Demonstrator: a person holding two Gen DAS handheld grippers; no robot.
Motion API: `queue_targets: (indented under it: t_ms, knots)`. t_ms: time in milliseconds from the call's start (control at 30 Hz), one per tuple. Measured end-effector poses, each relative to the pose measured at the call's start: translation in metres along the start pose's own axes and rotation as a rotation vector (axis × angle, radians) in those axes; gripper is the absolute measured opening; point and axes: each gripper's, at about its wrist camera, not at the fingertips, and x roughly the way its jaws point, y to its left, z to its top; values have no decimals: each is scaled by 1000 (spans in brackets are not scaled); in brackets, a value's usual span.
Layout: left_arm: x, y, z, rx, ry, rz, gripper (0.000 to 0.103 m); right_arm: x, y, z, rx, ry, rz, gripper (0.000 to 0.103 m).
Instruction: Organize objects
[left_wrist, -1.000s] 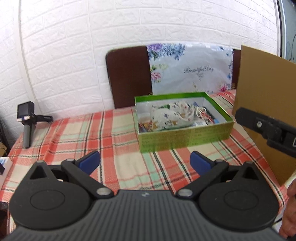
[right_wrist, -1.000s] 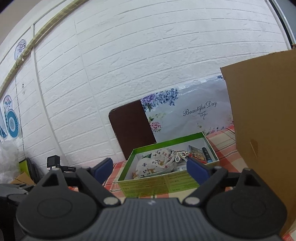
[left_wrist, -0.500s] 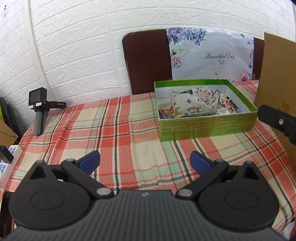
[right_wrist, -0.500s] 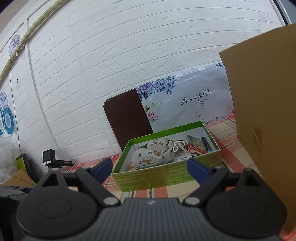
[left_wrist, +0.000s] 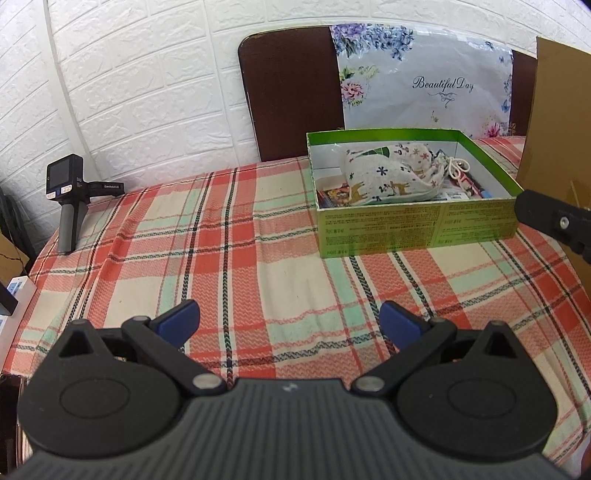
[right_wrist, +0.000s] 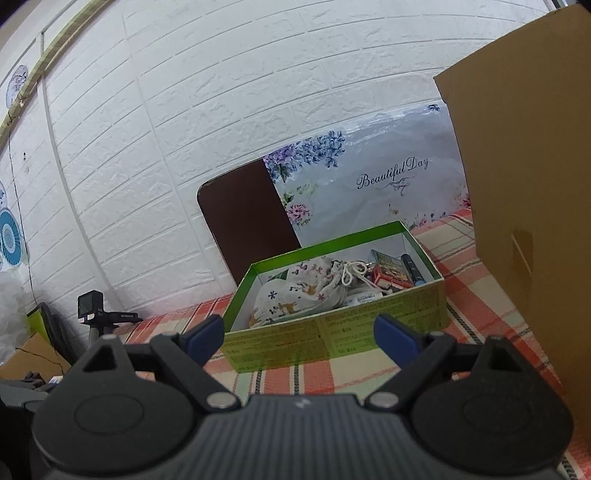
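Observation:
An open green box (left_wrist: 413, 225) stands on the plaid tablecloth (left_wrist: 240, 266) at the far right. In it lie a white patterned drawstring pouch (left_wrist: 388, 177) and several small items. My left gripper (left_wrist: 290, 319) is open and empty, above the cloth, well in front and left of the box. My right gripper (right_wrist: 299, 332) is open and empty, just in front of the box (right_wrist: 332, 336). The pouch (right_wrist: 299, 295), a red packet (right_wrist: 389, 271) and a dark tube (right_wrist: 412, 269) show inside. Part of the right gripper (left_wrist: 554, 221) shows at the left wrist view's right edge.
A tall cardboard box (right_wrist: 528, 221) stands right of the green box. A brown board (left_wrist: 291, 92) and a floral bag (left_wrist: 424, 85) lean on the white brick wall. A small camera on a grip (left_wrist: 68, 199) stands at the table's far left.
My left gripper has pulled back and swung left, so the green box sits farther right. My right gripper has dipped and come nearer the box. Both jaws stay open.

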Motion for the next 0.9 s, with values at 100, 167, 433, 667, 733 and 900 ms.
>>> queue_targets:
  t_ms: [100,167,433,667,733,900]
  knots:
    - [2,0,0,2,6,0,103,2,1,0,-1,0,3,92]
    - [3,-1,1,0,9,-3,103,3,1,0,-1,1,3,92]
    - [5,-7,0,18,19,-10,103,3,-5,0,20,-3,-5,92]
    - [4,-9,0,21,20,-8,103,2,-5,-1,20,-5,0,92]
    - [3,-10,0,23,19,-6,103,2,-5,0,23,-8,0,92]
    - [0,-14,-1,28,18,-4,103,-2,-6,1,27,-17,0,92]
